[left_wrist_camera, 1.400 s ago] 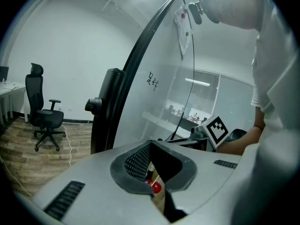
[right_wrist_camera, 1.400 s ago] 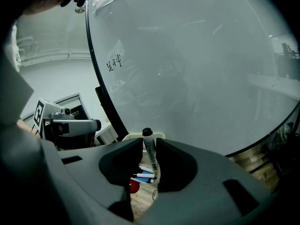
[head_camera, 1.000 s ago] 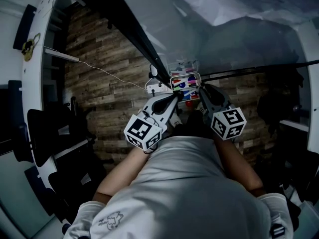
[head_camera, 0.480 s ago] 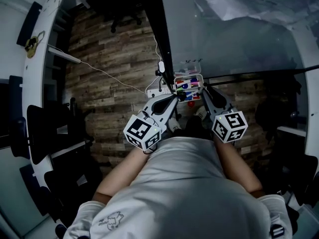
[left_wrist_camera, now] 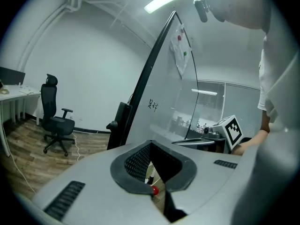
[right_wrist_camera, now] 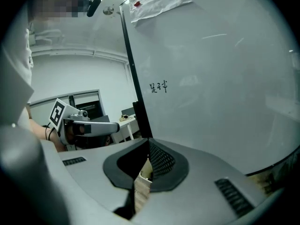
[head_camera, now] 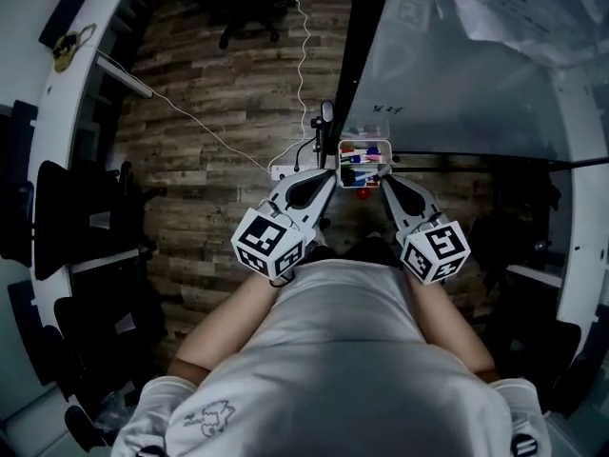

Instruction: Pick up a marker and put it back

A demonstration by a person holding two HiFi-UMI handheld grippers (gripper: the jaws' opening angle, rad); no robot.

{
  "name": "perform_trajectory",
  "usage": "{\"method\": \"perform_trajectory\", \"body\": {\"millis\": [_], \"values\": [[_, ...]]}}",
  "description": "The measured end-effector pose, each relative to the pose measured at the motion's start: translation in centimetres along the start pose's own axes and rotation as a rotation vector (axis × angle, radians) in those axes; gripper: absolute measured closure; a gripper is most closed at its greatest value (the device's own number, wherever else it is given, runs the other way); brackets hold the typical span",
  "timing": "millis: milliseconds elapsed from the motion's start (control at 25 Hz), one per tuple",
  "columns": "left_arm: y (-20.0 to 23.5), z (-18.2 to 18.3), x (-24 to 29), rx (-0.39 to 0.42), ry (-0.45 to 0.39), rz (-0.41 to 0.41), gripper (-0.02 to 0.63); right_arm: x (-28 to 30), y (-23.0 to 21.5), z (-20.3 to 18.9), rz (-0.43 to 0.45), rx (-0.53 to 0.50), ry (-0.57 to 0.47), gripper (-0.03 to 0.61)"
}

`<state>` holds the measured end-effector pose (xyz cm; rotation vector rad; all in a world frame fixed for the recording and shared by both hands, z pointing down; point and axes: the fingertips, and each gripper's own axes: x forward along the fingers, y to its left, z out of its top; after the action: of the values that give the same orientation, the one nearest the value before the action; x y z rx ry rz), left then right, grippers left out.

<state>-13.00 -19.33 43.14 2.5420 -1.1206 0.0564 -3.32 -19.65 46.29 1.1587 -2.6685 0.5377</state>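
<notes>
Head view shows the left gripper (head_camera: 333,172) and right gripper (head_camera: 384,177) held out side by side towards a small white tray (head_camera: 364,142) that sits at the foot of the whiteboard (head_camera: 447,74). The markers (head_camera: 358,160) lie in that tray, a jumble of coloured barrels and caps; none has been lifted out.

The left gripper view shows its jaws brought together at the tips with nothing between them. Through the opening behind the tips a red spot (left_wrist_camera: 154,190) shows below, probably a marker cap, though it is too small to be sure. The right gripper view shows the same: jaws together, nothing held, only wooden floor (right_wrist_camera: 140,193) visible through the gap.

Judging from this, the task is at the approach step and the pick has not begun. The tray lies just beyond both sets of tips and between them, slightly nearer the left gripper's line. No finger touches a marker or the tray.

The next move calls for one gripper to part its jaws, tip down over the tray and line up across a single barrel, clear of its neighbours. The markers are packed close, so a grip taken too wide risks catching two at once or nudging the tray.
</notes>
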Motion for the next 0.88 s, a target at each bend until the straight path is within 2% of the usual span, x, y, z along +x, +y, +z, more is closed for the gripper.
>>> {"method": "perform_trajectory", "body": {"millis": [240, 400, 600, 880], "values": [[-2.3, 1.3, -1.7, 0.025, -0.048, 0.097, 0.609, -1.3, 1.7, 2.0, 0.115, -0.053, -0.019, 0.566], [-5.3, 1.2, -1.8, 0.029, -0.094, 0.179, 0.609, -3.5, 1.8, 1.8, 0.19, -0.073, -0.012, 0.567], [-11.8, -1.6, -1.6, 0.017, -0.135, 0.209, 0.609, -8.5, 1.1, 0.7, 0.256, -0.088, -0.025, 0.567], [-18.2, -4.3, -2.9, -0.026, -0.182, 0.318, 0.609, -16.6, -0.3, -2.3, 0.315, -0.079, -0.011, 0.566]]}}
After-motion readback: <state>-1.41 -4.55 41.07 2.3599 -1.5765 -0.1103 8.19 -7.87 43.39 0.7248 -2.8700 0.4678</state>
